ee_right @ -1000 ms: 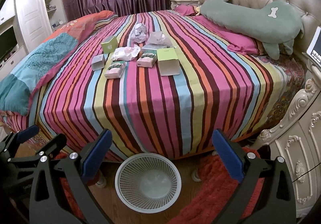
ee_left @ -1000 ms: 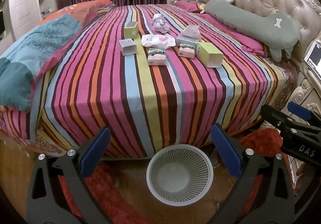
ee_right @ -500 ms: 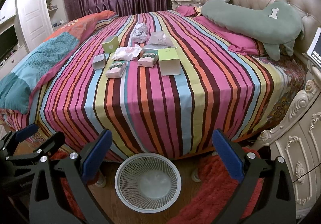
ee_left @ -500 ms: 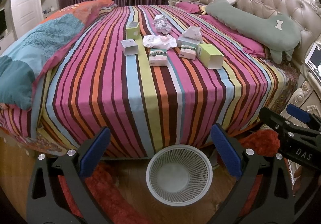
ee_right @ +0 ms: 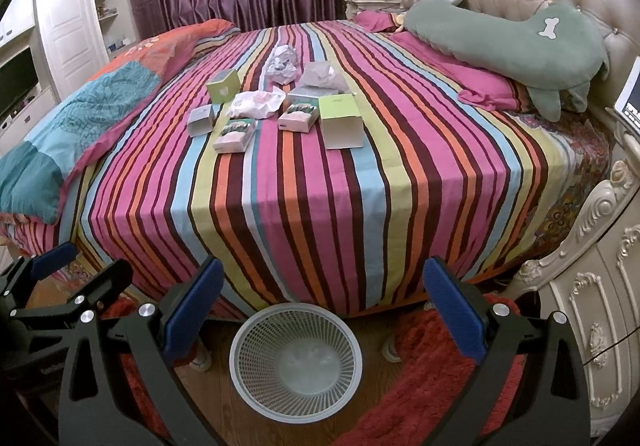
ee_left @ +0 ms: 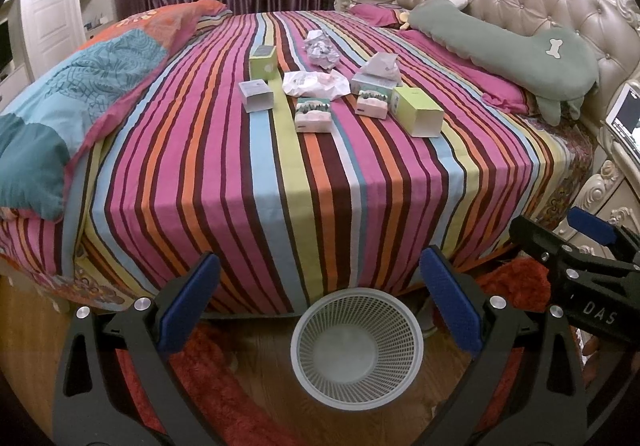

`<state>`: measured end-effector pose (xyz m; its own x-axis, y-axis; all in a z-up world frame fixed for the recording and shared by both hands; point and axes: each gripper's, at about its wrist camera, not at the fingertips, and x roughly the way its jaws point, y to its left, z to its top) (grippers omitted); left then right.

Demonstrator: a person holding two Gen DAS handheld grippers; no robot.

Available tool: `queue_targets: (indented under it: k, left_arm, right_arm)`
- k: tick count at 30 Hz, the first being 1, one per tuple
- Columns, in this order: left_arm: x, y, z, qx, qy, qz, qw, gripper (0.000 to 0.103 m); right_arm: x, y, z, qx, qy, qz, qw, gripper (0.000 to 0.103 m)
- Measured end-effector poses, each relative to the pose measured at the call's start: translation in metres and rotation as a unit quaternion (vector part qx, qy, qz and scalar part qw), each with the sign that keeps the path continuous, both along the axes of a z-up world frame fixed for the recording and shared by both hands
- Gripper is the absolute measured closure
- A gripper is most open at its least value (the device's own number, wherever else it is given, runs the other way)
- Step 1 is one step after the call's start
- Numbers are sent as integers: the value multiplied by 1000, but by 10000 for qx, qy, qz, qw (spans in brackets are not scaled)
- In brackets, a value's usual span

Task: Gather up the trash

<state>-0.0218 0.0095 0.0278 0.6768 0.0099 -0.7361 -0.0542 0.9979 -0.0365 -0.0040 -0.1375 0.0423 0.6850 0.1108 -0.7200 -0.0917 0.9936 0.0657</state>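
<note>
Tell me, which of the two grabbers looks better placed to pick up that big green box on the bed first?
Probably the right gripper. The big green box lies on the right edge of the trash pile, almost straight ahead in its view. For the left gripper it sits off to the right. Both are open and empty.

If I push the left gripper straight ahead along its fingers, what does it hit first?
Most likely the striped bedspread draping the bed's foot, above the white mesh wastebasket. The open left gripper holds nothing; depth is uncertain.
</note>
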Motion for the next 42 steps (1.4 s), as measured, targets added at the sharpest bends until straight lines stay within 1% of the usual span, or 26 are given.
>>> queue_targets:
  k: [17, 25, 30, 34, 38, 42]
  left_arm:
    - [0, -1, 0, 3, 0, 6, 10000, 6]
    - [0, -4, -1, 16, 4, 21, 10000, 6]
    - [1, -2, -5, -92, 2, 49, 9999, 6]
    - [4, 1, -6, -122, -77, 34, 9999, 6]
    - [7, 1, -6, -155, -86, -11, 9998, 6]
    - [16, 5, -10, -166, 4, 20, 9999, 6]
  right_arm:
    - [-1, 3, 1, 9, -26, 32, 10000, 7]
    - [2, -2, 2, 55, -137, -22, 9999, 7]
    - [4, -3, -1, 145, -157, 24, 9998, 7]
    - [4, -4, -3, 235, -279, 150, 9992, 7]
    - [9, -3, -7, 386, -72, 220, 9990, 7]
    - [14, -4, -8, 391, -56, 161, 9991, 7]
